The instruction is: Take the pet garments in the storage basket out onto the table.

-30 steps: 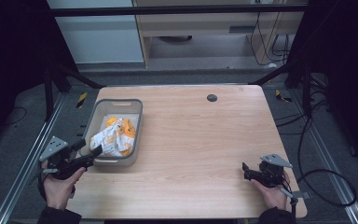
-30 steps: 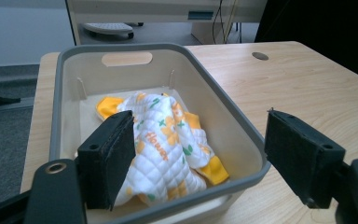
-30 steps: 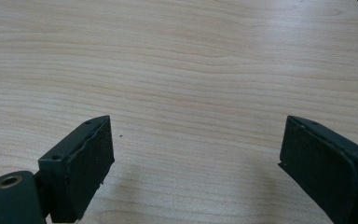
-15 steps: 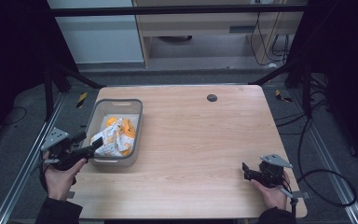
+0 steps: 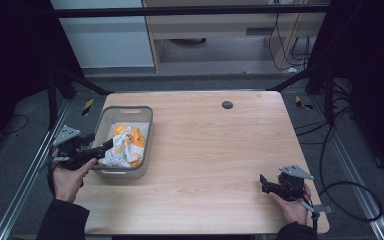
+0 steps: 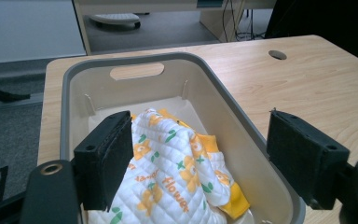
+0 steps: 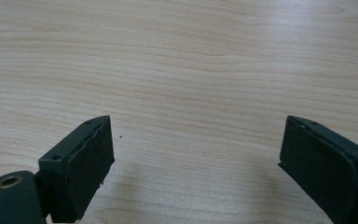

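Hovering wide open over the quilted cloth (image 6: 168, 177) in the grey bin (image 6: 70, 93), the left tongs (image 6: 200, 158) should withdraw cleanly; right tongs (image 7: 191, 163) gape wide over the desk (image 7: 191, 60).

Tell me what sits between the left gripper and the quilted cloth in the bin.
Nothing visible. The left gripper hangs open just above the quilted cloth, inside the grey bin, with one pad beside the fabric.

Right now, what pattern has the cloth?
White cloth with orange and green flower print; left gripper view.
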A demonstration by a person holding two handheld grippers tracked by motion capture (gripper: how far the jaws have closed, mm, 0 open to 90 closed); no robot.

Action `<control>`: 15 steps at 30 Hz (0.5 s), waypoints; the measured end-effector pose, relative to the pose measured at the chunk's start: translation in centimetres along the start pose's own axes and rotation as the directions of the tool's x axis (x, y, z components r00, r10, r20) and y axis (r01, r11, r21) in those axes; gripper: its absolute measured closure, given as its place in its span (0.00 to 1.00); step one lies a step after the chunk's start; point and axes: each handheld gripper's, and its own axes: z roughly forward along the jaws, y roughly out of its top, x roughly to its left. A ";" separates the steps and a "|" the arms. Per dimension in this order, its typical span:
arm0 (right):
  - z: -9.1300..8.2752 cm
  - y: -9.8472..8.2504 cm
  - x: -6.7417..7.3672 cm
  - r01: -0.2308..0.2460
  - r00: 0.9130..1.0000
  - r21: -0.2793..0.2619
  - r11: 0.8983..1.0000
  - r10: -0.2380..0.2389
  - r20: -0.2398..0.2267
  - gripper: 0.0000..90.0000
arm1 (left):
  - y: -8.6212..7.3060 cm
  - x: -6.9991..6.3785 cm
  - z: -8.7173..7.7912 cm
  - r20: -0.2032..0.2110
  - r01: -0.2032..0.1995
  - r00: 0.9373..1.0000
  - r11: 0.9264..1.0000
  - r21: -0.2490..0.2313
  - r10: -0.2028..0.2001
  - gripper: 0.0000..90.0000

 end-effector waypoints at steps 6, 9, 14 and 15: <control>0.0 0.0 0.0 -0.001 1.000 0.000 1.000 0.001 -0.002 0.11 | 0.9 0.2 0.6 -0.012 -0.009 1.000 1.000 0.024 0.009 0.25; 0.0 0.0 0.0 -0.003 1.000 0.004 1.000 0.003 -0.004 0.11 | 1.4 0.2 0.9 -0.018 -0.016 1.000 0.999 0.038 0.016 0.24; 0.0 0.0 0.0 -0.005 1.000 0.004 1.000 0.005 -0.007 0.11 | 2.1 0.3 1.6 -0.017 -0.032 0.999 0.997 0.074 0.033 0.24; 0.0 0.0 0.0 -0.006 1.000 0.004 1.000 0.006 -0.008 0.11 | 2.1 0.4 1.9 -0.015 -0.032 0.999 0.996 0.088 0.034 0.24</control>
